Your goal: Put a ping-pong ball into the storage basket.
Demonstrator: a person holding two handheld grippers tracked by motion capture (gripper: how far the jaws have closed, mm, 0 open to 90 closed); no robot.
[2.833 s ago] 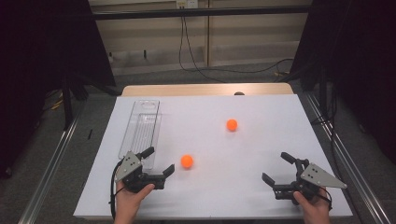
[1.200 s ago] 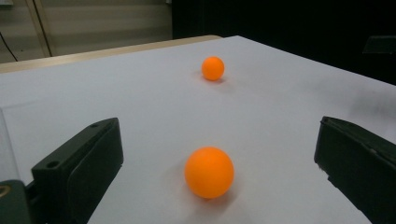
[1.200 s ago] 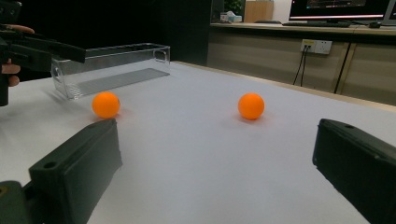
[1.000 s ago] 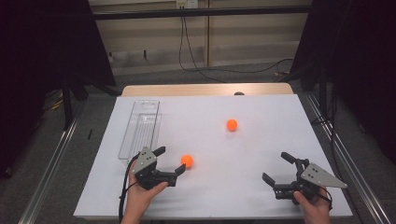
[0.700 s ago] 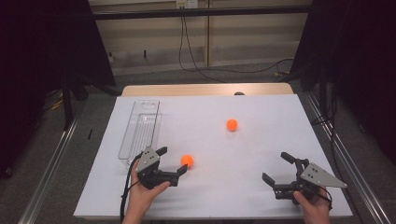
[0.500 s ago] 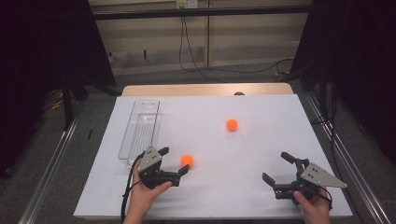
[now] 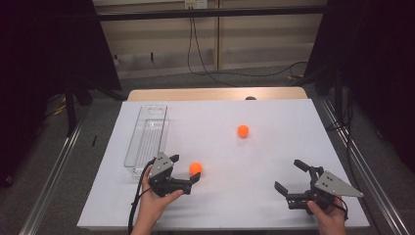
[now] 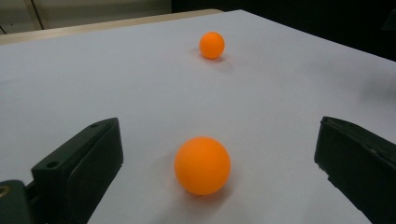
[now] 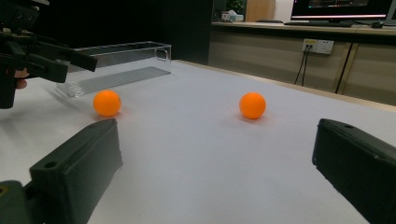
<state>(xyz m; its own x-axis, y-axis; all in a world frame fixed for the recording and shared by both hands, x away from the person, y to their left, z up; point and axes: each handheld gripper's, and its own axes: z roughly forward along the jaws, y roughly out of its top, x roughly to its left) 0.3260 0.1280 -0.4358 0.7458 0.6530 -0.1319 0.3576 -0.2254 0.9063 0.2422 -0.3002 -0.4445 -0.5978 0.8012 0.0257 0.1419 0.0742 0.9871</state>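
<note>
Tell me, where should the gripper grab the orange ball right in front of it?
Probably across its widest middle. The near orange ball is round and rests free on the white table, so any opposite sides work. The left gripper already has a jaw on each side, standing open and apart from it, so come in low and level, then close.
</note>
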